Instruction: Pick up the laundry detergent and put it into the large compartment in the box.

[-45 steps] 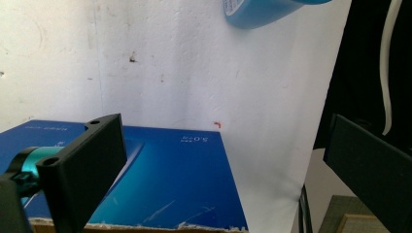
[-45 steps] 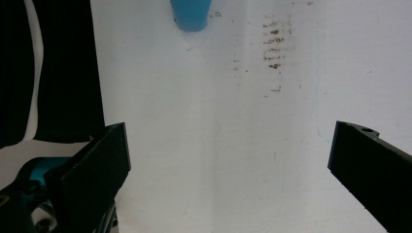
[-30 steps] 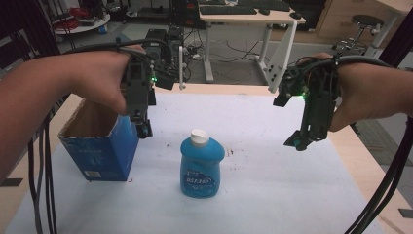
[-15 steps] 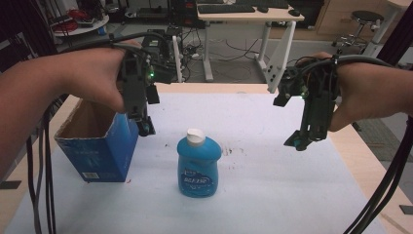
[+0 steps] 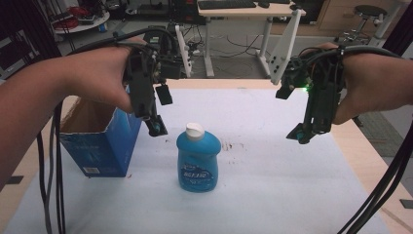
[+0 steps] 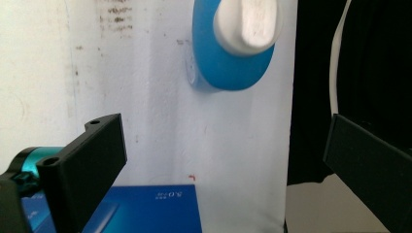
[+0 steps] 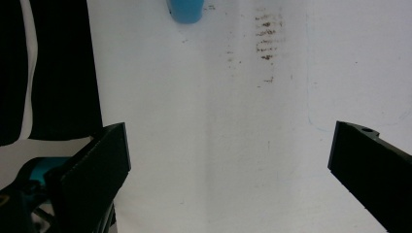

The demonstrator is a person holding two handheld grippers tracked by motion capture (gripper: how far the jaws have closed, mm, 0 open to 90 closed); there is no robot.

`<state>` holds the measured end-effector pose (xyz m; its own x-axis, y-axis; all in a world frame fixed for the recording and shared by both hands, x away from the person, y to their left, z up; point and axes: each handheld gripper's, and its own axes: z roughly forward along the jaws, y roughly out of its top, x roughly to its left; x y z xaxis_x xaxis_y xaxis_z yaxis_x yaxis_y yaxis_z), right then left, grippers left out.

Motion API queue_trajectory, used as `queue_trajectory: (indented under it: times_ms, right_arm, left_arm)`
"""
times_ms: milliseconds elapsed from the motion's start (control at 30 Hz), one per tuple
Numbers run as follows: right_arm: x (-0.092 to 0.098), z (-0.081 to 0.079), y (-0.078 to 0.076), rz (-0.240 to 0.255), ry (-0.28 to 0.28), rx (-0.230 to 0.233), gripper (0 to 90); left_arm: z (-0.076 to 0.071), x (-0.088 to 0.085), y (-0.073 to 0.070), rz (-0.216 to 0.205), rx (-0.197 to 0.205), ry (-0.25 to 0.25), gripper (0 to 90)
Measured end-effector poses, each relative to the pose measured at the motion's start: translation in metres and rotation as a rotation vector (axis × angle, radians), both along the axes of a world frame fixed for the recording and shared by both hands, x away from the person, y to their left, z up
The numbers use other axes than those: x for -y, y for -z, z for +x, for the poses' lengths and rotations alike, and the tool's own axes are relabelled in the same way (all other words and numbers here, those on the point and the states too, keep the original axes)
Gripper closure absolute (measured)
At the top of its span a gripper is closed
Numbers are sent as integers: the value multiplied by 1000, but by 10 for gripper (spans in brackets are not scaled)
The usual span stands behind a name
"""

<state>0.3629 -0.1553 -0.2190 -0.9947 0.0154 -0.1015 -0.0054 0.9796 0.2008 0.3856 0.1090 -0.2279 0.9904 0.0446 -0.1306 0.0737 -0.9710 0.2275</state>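
Blue bottle [image 5: 197, 158] with white cap stands upright, just below and right of the left gripper [image 5: 157, 127], whose jaws gape wide; right gripper [image 5: 301, 135], equally wide, hovers well apart.

blue bottle [image 5: 197, 163], white cap [image 5: 194, 130], blue box [image 5: 100, 146]

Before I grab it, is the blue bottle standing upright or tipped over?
Upright. The blue bottle stands on its base on the table, white cap on top.
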Motion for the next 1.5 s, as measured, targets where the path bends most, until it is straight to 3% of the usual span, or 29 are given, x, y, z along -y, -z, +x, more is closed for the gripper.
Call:
queue_trajectory:
  times_ms: [200, 833, 1500]
  right_arm:
    - [1, -2, -1, -2, -2, 5, 6]
    - [-1, -2, 0, -11, 5, 8, 6]
    - [2, 0, 2, -7, 6, 11, 6]
  left_arm:
    - [-6, 10, 1, -35, 34, 3, 17]
    - [-15, 37, 27, -23, 63, 22, 17]
    - [-21, 65, 54, 58, 106, 59, 17]
